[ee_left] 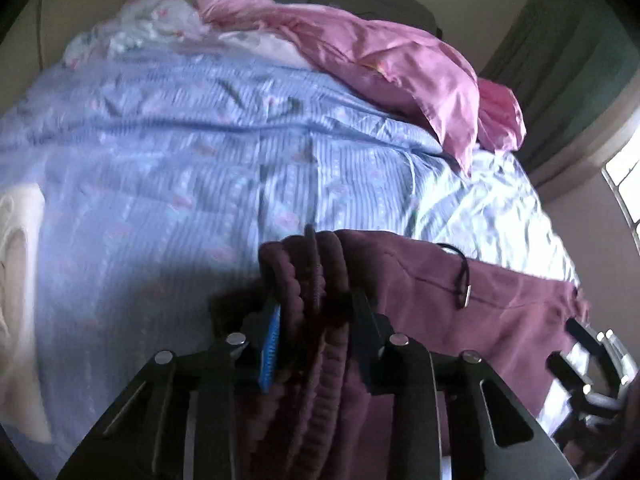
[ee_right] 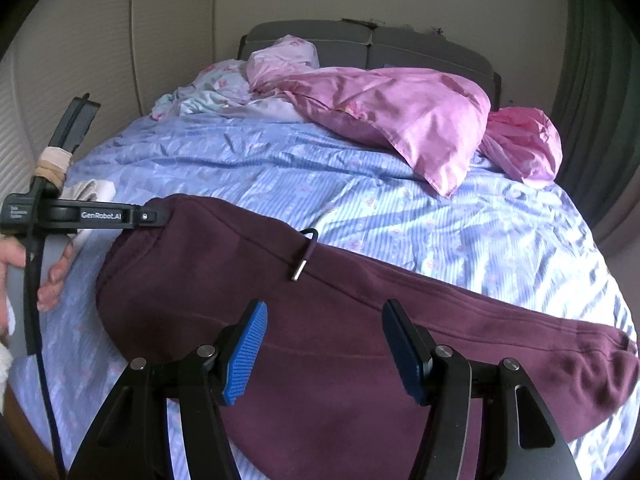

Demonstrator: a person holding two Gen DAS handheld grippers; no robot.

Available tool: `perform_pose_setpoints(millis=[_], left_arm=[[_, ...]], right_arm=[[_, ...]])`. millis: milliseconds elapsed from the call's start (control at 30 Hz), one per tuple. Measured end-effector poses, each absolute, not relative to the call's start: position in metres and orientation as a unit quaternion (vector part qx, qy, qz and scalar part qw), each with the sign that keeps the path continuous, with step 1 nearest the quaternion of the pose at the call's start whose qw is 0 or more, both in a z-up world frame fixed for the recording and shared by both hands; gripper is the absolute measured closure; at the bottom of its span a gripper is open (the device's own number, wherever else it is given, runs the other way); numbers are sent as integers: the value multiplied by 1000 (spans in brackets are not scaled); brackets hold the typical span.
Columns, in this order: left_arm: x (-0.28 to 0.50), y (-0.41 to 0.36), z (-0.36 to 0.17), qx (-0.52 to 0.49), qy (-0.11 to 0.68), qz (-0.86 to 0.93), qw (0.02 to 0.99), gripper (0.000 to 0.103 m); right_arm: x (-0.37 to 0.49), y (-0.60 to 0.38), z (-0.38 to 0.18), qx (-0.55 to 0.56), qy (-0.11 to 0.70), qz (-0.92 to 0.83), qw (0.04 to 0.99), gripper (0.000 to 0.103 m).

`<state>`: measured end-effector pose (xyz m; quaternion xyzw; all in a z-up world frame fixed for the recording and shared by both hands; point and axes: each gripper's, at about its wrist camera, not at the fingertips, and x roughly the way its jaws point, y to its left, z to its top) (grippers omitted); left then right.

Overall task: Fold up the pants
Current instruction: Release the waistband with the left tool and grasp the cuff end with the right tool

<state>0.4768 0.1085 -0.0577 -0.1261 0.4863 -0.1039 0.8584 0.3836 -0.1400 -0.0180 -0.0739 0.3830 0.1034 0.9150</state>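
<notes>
Where the maroon pants (ee_right: 320, 344) lie across the near end of the bed (ee_right: 280, 184), the left tongs (ee_left: 312, 312) are clamped on their bunched ribbed waistband (ee_left: 320, 280). To the right, the right tongs (ee_right: 324, 344) stand apart above the fabric, gripping nothing.

The left wrist view is blurred by motion. The right pad of the left tongs (ee_left: 316, 312) is buried in bunched pants (ee_right: 320, 340) waistband. Beside the pants, the hand (ee_right: 24, 272) is cut off by the frame edge.
</notes>
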Motion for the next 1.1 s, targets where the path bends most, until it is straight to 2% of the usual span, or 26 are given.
perform_pose_setpoints(millis=[33,167,400,467,500,533,600,667,733,867,1000,1100], left_arm=[[475,107,-54,-114,478,-93,866,91],[473,114,-40,-106,439,-51,891,91],[491,114,-72,-79,466,-6,881,89],[490,110,-79,-58,468,10,882,81],[486,109,-77,-46,462,18,886,71],[483,109,-73,-35,454,27,890,53],[473,109,-58,-13,433,54,900,35],[459,109,-37,5,403,75,912,31],[440,106,-14,22,371,89,924,22],[399,89,24,11,348,57,936,20],[361,53,49,15,334,-13,942,19],[334,13,65,31,314,-61,947,17]], right_arm=[[385,-141,-18,-70,384,102,915,42],[387,-145,-20,-65,384,100,916,42],[388,-146,-23,-68,383,93,916,42],[389,-147,-24,-70,385,89,916,42],[390,-148,-25,-70,387,90,915,42],[391,-149,-26,-68,389,91,914,42],[392,-152,-26,-63,391,93,913,42],[391,-156,-23,-56,391,94,914,42],[390,-160,-17,-49,388,94,915,42],[382,-170,4,-37,378,99,920,41],[356,-187,30,-43,360,122,924,31],[328,-212,46,-44,338,119,933,31]])
